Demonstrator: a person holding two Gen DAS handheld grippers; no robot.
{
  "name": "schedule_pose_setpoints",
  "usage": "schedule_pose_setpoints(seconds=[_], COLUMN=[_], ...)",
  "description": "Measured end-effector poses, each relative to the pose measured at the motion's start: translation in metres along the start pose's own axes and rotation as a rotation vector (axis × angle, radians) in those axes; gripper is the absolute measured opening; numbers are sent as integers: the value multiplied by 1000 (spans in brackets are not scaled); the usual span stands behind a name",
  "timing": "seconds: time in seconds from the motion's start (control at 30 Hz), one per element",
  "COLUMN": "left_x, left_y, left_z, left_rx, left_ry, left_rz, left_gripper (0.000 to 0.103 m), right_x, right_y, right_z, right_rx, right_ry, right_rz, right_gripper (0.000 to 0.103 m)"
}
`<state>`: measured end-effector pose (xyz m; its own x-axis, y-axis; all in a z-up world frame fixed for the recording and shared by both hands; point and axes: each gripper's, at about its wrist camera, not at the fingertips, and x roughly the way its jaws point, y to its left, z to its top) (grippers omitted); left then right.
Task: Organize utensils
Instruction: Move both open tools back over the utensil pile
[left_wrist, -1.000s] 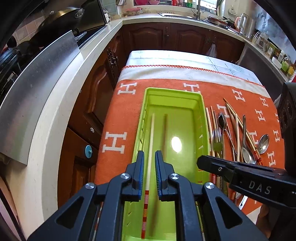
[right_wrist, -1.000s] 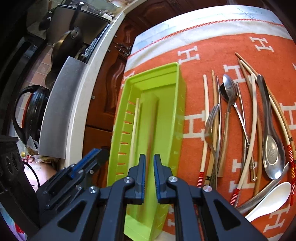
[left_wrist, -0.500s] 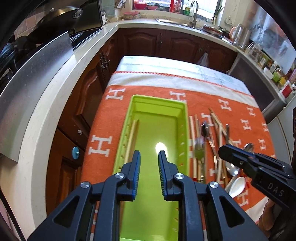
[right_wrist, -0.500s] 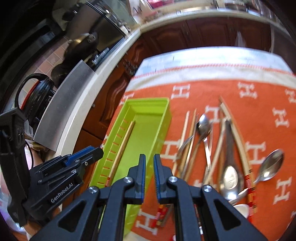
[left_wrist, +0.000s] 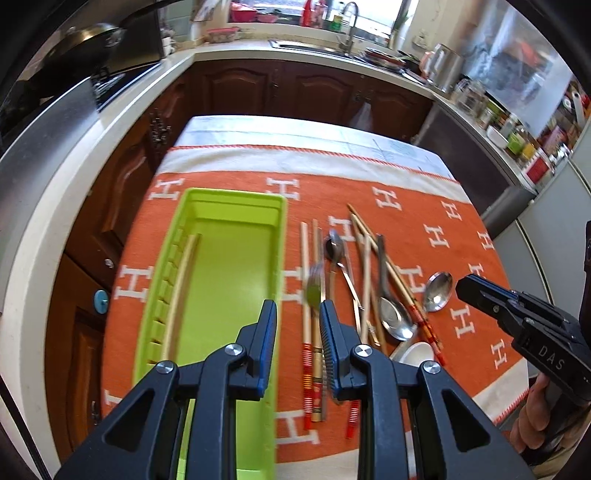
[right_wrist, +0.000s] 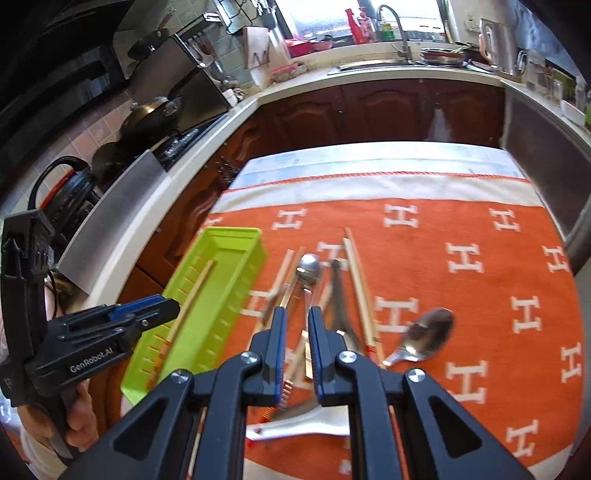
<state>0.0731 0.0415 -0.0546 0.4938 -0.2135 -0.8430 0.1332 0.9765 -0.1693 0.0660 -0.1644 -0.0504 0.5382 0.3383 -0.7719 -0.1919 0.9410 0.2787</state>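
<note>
So your left gripper (left_wrist: 298, 308) had just been opening, nothing between its jaws; right gripper (right_wrist: 295, 314) hung empty, barely parted. One chopstick (left_wrist: 180, 291) lay inside the green tray (left_wrist: 275, 258), the other utensils (left_wrist: 364, 291) beside it.

- I'm seeing the green tray (left_wrist: 225, 258) lying mostly bare, one chopstick (left_wrist: 181, 284) hugging its left wall.
- Loose utensils (left_wrist: 354, 291) are crowding the cloth just right of the tray, overlapping each other.
- The orange cloth (right_wrist: 480, 295) further right is lying open past the lone spoon (right_wrist: 424, 336).
- I'm holding both grippers clear above everything.
</note>
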Motion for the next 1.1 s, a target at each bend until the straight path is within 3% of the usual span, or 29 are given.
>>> schedule_pose_setpoints(seconds=[0.23,0.57,1.1], left_x=[16,51,107], left_y=[-26,-25,-25], left_z=[-11,-11,1], left_rx=[36,-17,-56], left_ry=[44,87,126], left_rz=[-32,-29,82], left_gripper=[22,22,22], right_x=[-12,-12,32], right_y=[-30,-57,-114], right_z=[-14,-31,-45], right_rx=[24,65,234], right_ry=[-4,5,127], right_rz=[-44,-60,-13], right_gripper=[12,12,12])
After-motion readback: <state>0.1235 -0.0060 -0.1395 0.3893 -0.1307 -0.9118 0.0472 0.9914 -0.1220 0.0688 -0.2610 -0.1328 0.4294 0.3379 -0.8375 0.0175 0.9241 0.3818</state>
